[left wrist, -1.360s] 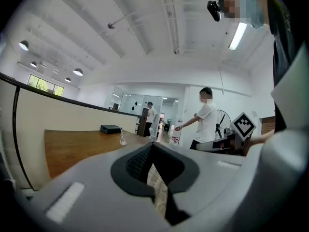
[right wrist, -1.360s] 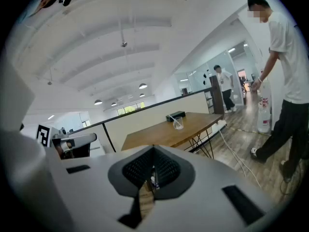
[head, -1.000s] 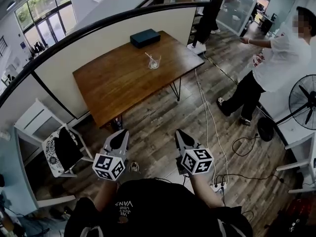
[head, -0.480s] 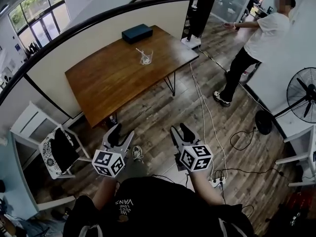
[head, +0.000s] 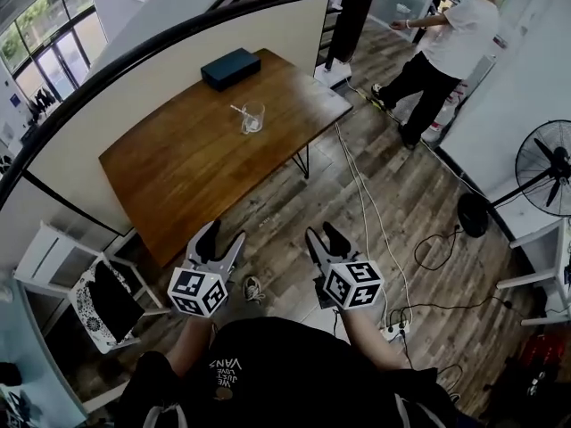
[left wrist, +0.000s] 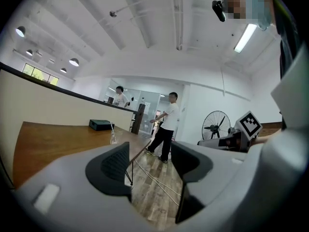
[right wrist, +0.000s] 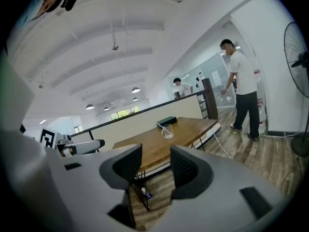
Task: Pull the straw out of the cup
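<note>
Table (head: 178, 172): smooth brown wood, slight sheen. Cup (head: 253, 119), 1 o'clock on it: clear, glossy. Box (head: 230, 68), 12 o'clock: dark, matt. Floor (head: 393, 203): grey-brown wood planks, matt.

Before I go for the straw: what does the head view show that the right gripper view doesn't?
Head view only: the white chair and the power strip on the floor. Right gripper view only: the ceiling lamps. Both: the wooden table, the cup with its straw, the dark box, the standing person, the fan.
</note>
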`<control>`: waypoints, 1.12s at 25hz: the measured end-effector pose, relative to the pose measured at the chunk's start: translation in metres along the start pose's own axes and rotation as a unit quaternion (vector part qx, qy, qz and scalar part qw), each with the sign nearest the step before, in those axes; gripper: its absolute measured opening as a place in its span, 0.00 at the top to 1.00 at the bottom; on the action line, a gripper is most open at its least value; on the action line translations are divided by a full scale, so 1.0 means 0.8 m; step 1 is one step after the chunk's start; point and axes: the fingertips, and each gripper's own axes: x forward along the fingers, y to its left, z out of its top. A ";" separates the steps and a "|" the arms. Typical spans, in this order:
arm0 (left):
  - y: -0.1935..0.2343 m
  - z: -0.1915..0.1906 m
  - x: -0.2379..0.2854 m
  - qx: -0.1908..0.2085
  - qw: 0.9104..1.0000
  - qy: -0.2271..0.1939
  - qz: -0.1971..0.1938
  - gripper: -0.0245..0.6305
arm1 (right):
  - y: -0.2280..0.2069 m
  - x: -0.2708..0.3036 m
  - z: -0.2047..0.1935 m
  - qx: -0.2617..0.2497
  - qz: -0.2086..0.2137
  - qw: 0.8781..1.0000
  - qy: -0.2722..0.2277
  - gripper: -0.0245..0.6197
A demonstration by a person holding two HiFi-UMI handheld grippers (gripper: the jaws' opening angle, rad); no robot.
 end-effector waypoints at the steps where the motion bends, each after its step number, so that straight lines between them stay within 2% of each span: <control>1: 0.008 0.003 0.009 0.001 1.000 0.002 -0.003 0.57 | -0.003 0.010 0.004 0.002 -0.002 1.000 -0.001 0.73; 14: 0.116 0.035 0.110 0.001 0.999 0.023 -0.040 0.57 | -0.019 0.133 0.041 0.024 -0.040 0.999 -0.012 0.73; 21: 0.156 0.046 0.150 0.003 0.998 0.030 -0.063 0.57 | -0.028 0.175 0.050 0.037 -0.064 0.997 -0.014 0.73; 28: 0.174 0.040 0.169 -0.007 0.998 0.031 -0.061 0.57 | -0.037 0.205 0.051 0.037 -0.061 0.997 -0.006 0.73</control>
